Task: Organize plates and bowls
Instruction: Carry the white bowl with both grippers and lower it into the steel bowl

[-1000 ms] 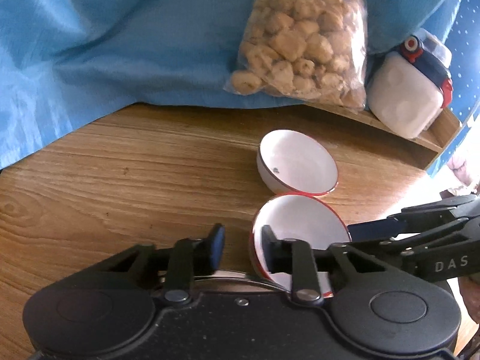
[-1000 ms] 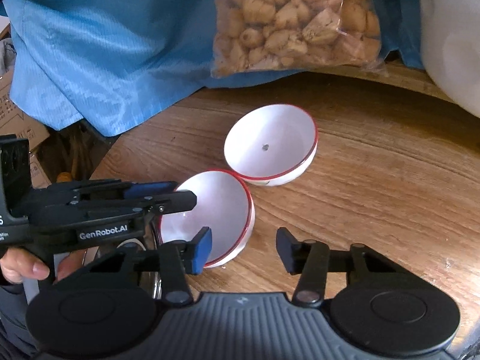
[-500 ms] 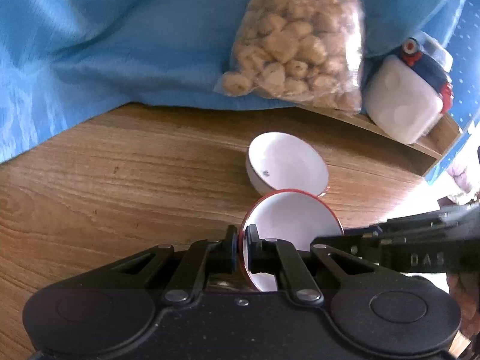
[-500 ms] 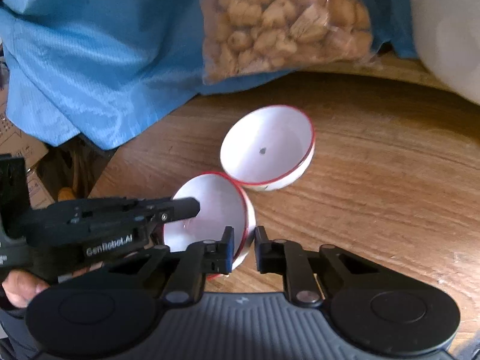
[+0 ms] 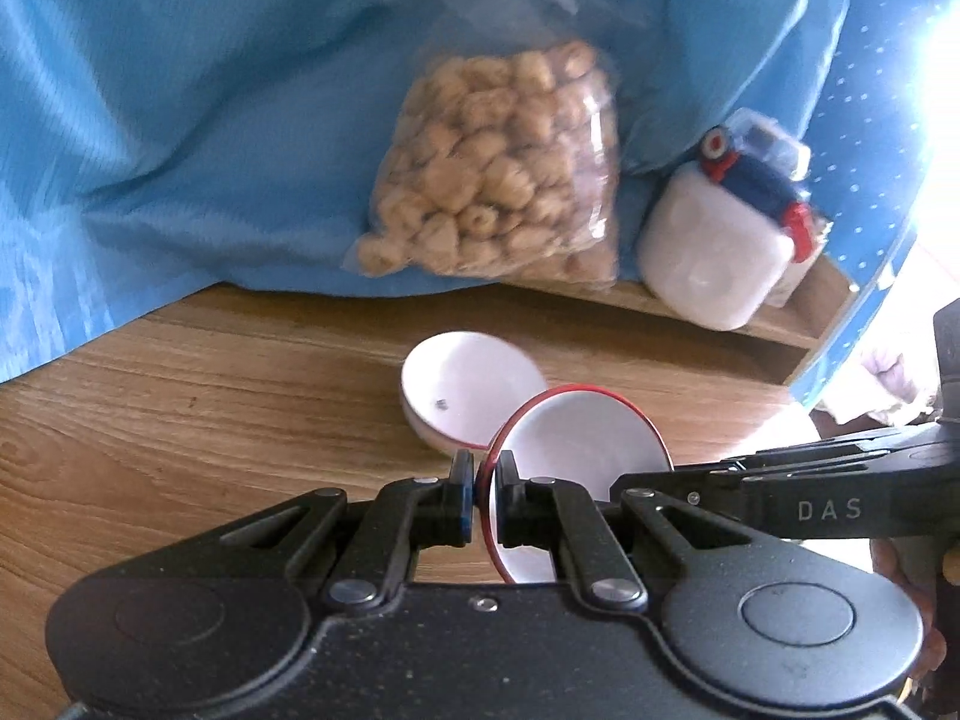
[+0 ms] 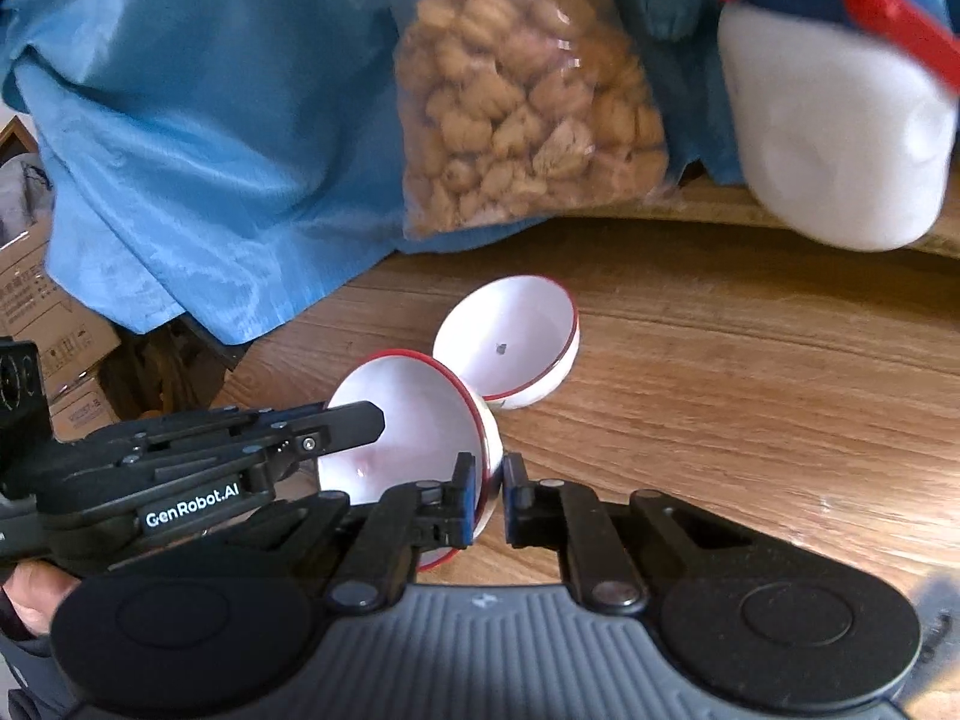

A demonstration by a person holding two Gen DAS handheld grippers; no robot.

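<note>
Two white bowls with red rims are on the wooden table (image 5: 180, 420). The near bowl (image 5: 588, 450) (image 6: 402, 432) is tilted and held off the wood from both sides. My left gripper (image 5: 483, 474) is shut on its left rim, one pad inside and one outside. My right gripper (image 6: 487, 480) is shut on the opposite rim in the same way. The far bowl (image 5: 462, 390) (image 6: 510, 348) rests on the table just behind, tipped, with a small dark speck inside. The held bowl overlaps its near edge in both views.
A clear bag of tan puffed snacks (image 5: 498, 192) leans on blue cloth (image 5: 180, 120) at the back. A white container with a blue and red lid (image 5: 714, 252) stands to its right. Cardboard boxes (image 6: 42, 312) sit beyond the table's left edge.
Both grippers were open either side of the near bowl's rim. They have since shut on it and raised it, and the bowl has tilted up off the wood.
</note>
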